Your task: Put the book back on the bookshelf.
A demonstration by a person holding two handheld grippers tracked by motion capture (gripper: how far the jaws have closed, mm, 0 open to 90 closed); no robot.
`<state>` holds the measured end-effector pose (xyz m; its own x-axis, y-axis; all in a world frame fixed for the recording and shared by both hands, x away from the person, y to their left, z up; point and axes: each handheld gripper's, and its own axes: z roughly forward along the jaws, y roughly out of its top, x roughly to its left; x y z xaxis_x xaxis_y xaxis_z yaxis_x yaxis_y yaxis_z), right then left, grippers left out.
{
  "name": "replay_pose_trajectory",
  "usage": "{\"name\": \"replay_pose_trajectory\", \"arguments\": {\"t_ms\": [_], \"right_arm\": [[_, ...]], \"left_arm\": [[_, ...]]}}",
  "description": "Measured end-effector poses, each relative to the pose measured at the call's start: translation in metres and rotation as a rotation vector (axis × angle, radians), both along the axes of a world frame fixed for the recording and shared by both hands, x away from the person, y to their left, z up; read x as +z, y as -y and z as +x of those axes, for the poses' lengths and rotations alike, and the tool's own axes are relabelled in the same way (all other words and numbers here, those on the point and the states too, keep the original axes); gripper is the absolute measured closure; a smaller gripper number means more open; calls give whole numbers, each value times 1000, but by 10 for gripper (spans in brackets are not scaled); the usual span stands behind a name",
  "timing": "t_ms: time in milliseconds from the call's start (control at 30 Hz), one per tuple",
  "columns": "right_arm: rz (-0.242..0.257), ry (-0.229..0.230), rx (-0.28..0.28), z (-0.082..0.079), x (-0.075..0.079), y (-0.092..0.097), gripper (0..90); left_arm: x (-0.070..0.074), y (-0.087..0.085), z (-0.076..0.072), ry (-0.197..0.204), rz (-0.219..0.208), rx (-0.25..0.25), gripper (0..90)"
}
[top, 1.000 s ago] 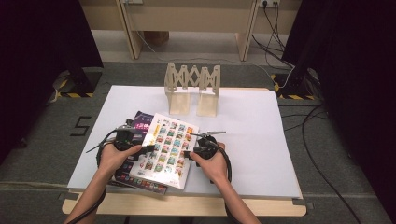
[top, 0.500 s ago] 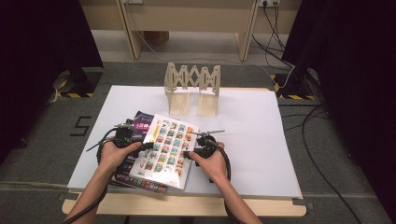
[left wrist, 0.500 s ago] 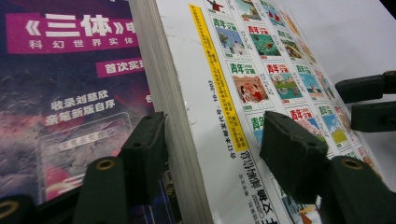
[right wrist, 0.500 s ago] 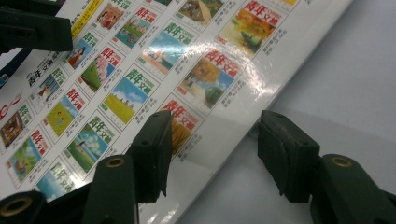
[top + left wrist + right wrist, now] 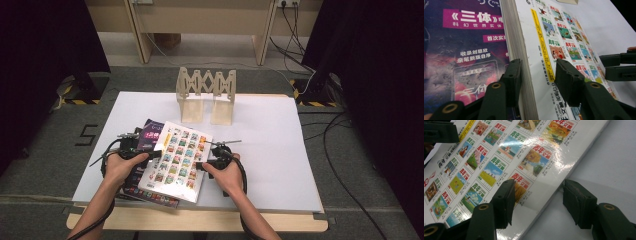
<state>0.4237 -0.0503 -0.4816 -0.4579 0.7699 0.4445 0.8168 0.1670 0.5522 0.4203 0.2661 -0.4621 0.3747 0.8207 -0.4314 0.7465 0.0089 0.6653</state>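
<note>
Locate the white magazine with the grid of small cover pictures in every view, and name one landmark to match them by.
High view: white magazine left of centre, atop the dark magazine.
Left gripper view: its page edge rises between the jaws.
Right gripper view: upper left, edge between the jaws.
Shared landmark: its yellow strip.

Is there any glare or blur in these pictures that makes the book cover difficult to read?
Right gripper view: white glare lies across the glossy white book, washing out some print near its edge. Left gripper view: no glare; the left gripper jaws are near and soft, the cover pictures readable. High view: even light, cover print too small to read.
</note>
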Motion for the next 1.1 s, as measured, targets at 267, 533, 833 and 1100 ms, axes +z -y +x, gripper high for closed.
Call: {"name": "replay_pose_trajectory", "arguments": {"t_ms": [267,533,833,1100], "right_arm": [[-8,7,6,0,0,-1,440],[-12,-5,15,1,2,-1,445],[-7,20,-13,26,11,-2,467],[2,10,-24,45,16,-8,460]], "left_arm": [[3,-2,-14,-52,-160,-34,630],[-1,-1,-20,-44,-151,-50,721],[-5,-19,-44,-48,-153,-71,720],[-9,-34,-55,-60,-140,-68,710]]}}
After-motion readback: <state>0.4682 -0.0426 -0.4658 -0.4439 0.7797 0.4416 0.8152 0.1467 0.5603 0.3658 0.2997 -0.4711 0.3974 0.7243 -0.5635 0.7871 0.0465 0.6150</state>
